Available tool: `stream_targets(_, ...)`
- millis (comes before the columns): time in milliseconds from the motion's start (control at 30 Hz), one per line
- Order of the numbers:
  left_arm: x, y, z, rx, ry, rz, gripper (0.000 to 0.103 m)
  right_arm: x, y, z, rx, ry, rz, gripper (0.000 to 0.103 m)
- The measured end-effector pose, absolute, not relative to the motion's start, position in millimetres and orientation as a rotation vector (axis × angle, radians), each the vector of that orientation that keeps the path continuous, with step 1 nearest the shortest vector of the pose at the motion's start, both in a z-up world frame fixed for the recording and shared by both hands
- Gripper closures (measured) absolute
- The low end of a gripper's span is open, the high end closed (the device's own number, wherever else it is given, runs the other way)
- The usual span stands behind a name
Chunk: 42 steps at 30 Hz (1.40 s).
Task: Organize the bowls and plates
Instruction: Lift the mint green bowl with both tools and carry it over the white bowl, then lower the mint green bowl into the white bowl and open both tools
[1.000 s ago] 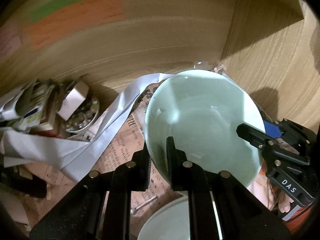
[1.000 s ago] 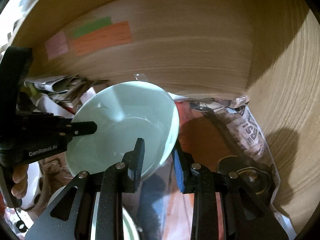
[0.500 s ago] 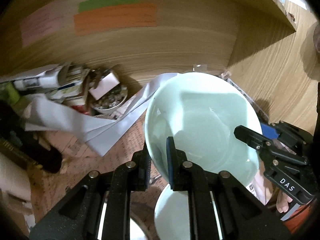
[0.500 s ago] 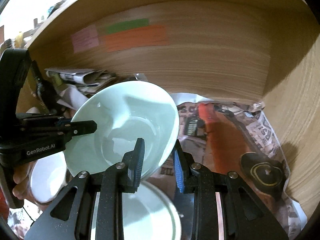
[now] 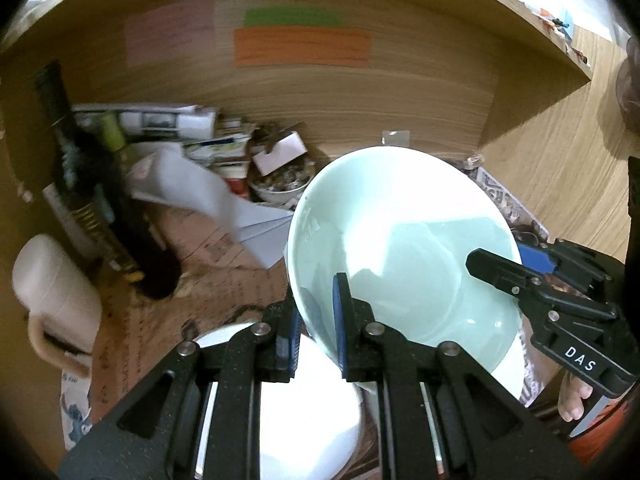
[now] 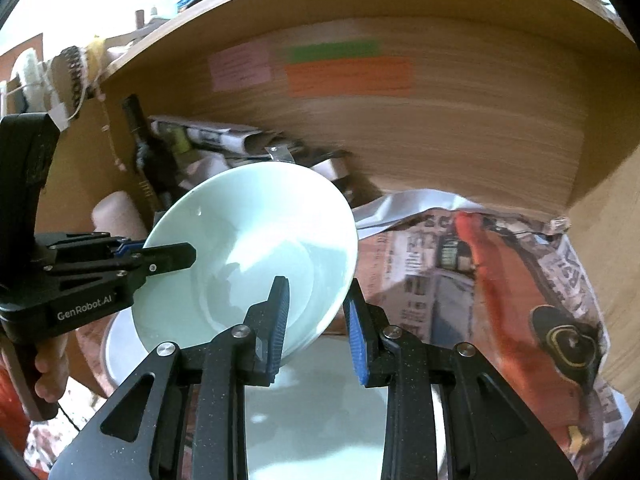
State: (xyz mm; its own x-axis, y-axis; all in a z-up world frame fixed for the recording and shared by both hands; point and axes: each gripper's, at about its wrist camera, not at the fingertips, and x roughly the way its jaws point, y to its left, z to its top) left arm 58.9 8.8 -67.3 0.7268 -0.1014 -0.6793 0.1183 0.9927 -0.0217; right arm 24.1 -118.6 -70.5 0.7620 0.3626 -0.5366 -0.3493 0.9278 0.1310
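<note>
Left wrist view: left gripper (image 5: 316, 320) is hiding part of a white plate (image 5: 304, 408) at bottom centre; clutter at upper left is blurring. Its jaws are clamping the near rim of the green bowl (image 5: 400, 240), frame centre-right.

Right wrist view: right gripper (image 6: 316, 320) is gripping the bowl's (image 6: 248, 248) right rim, jaws narrow. Bowl is sitting centre-left, tilted; the left gripper (image 6: 176, 258) is pinching its opposite edge.
</note>
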Motion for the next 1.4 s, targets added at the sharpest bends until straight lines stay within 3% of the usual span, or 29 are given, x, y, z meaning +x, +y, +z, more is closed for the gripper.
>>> stream_targets(667,-7.8,67.3,-89.4,-0.043,0.704,0.031,0.09,4.7,-52.1,-90.7,-0.024,0.641,0.558,0.078)
stream_targets(1400,-20.9,101.3,-132.4,-0.136,0.752,0.085,0.09,11.1,-15.4,-122.0,-0.068,0.743,0.617,0.078)
